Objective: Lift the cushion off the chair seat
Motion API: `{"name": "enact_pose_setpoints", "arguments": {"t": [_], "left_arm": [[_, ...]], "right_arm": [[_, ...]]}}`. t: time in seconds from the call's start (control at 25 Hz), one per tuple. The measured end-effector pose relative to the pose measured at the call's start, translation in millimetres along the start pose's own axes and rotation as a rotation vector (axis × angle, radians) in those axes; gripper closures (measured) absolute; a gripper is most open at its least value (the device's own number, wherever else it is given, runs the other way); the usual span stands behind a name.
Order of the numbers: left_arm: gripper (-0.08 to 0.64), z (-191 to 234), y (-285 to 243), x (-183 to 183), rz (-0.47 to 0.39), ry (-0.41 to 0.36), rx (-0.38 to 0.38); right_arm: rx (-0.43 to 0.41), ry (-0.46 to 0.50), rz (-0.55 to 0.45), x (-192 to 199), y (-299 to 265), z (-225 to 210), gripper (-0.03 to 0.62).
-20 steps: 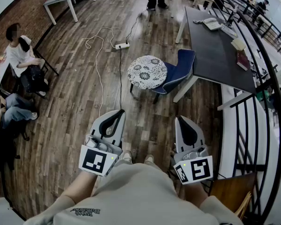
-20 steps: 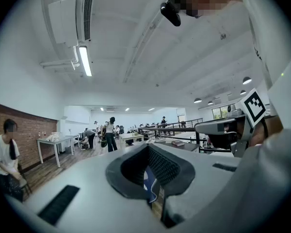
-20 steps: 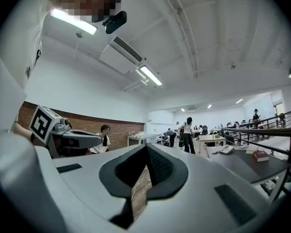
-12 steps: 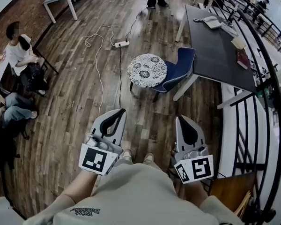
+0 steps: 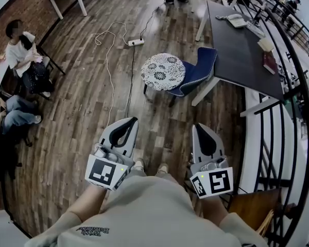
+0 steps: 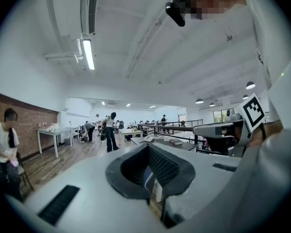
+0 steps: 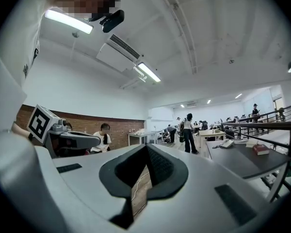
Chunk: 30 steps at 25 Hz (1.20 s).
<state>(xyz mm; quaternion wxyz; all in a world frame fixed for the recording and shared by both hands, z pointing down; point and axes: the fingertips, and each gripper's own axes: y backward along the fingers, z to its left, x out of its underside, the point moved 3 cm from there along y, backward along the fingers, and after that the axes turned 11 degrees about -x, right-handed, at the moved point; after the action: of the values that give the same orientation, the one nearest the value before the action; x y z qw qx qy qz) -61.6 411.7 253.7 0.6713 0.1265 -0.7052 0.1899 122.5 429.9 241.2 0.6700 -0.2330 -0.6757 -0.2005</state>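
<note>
My left claw (image 5: 129,121) is held out low over the wood floor (image 5: 82,102), its jaws pressed together on nothing. Well ahead of it, and slightly to its right, the cushion (image 5: 163,71) lies flat on the seat of the blue chair (image 5: 200,68), pattern up, well apart from both claws.

The cushion looks like a padded fabric disc. I judge it light, soft and likely to sag or fold if pinched at one spot only, but neither slippery nor fragile. It reads as round, so it has no real long axis. Its broad face points at the ceiling and its thin rim runs all the way round. The near rim, where it overhangs the seat on my side, looks the best place to take it, with one claw on each side of the edge.

The chair's back rises on the cushion's right, toward the dark table (image 5: 237,45). My right claw (image 5: 200,126) is level beside the left, jaws likewise closed tight and empty.
</note>
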Motion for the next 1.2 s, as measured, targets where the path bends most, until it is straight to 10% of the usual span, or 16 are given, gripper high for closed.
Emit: {"name": "enact_pose_setpoints", "arguments": {"t": [1.2], "left_arm": [[0.555,-71,-39,26,0.023,-0.01,-0.132]], "right_arm": [[-0.064,-0.014,-0.022,27,45,-75,0.591]]}}
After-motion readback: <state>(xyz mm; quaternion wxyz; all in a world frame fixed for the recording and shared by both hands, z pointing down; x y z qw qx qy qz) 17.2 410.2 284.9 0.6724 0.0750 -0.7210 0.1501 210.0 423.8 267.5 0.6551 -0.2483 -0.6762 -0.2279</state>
